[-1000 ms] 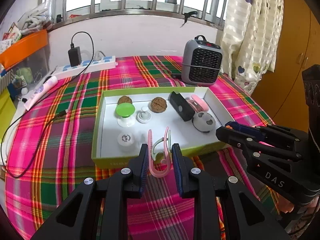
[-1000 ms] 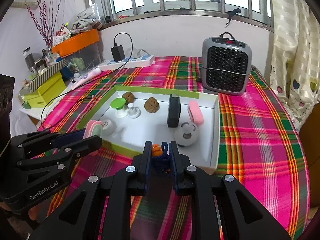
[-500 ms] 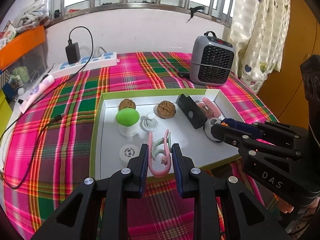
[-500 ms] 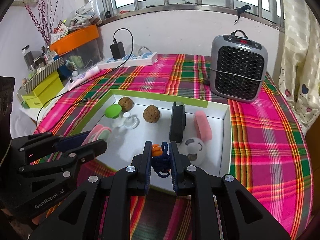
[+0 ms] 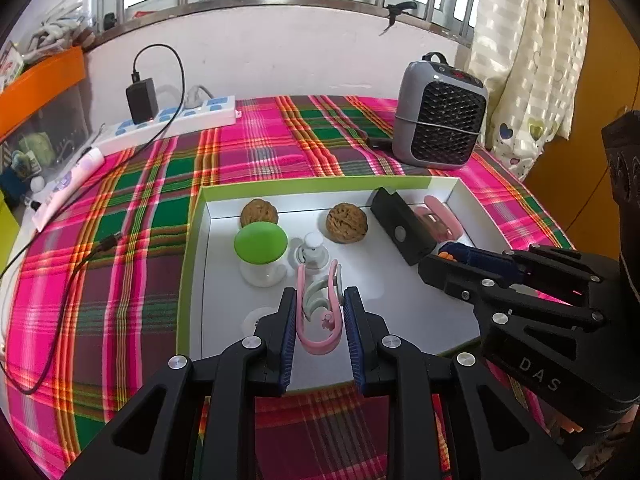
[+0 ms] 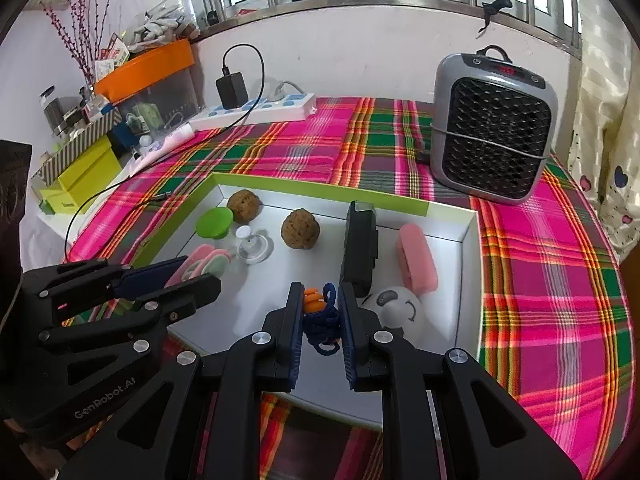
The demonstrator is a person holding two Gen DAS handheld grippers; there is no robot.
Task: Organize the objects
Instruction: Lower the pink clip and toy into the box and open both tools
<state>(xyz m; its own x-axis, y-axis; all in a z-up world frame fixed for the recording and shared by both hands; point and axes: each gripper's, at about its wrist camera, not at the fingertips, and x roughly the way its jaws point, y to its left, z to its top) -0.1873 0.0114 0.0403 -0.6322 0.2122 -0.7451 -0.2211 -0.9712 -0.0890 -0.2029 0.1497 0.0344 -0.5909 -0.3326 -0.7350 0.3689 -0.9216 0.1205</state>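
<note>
Over the white tray with green rim (image 5: 192, 240) on the plaid tablecloth (image 5: 132, 200), both tools loaded. Left gripper (image 5: 319, 312) pinching a pink-and-green U-shaped clip (image 5: 320, 320), held above the tray's near half: likely light, springy plastic, smooth enough to slip, best squeezed across its two arms as now. Right gripper (image 6: 320, 316) pressed onto a small blue cord bundle with orange piece (image 6: 322, 316), just before the smiley white ball (image 6: 400, 312): probably soft, weightless, prone to snag. Orange part too small to identify; round white disc (image 5: 254, 320) half hidden behind the left finger.
</note>
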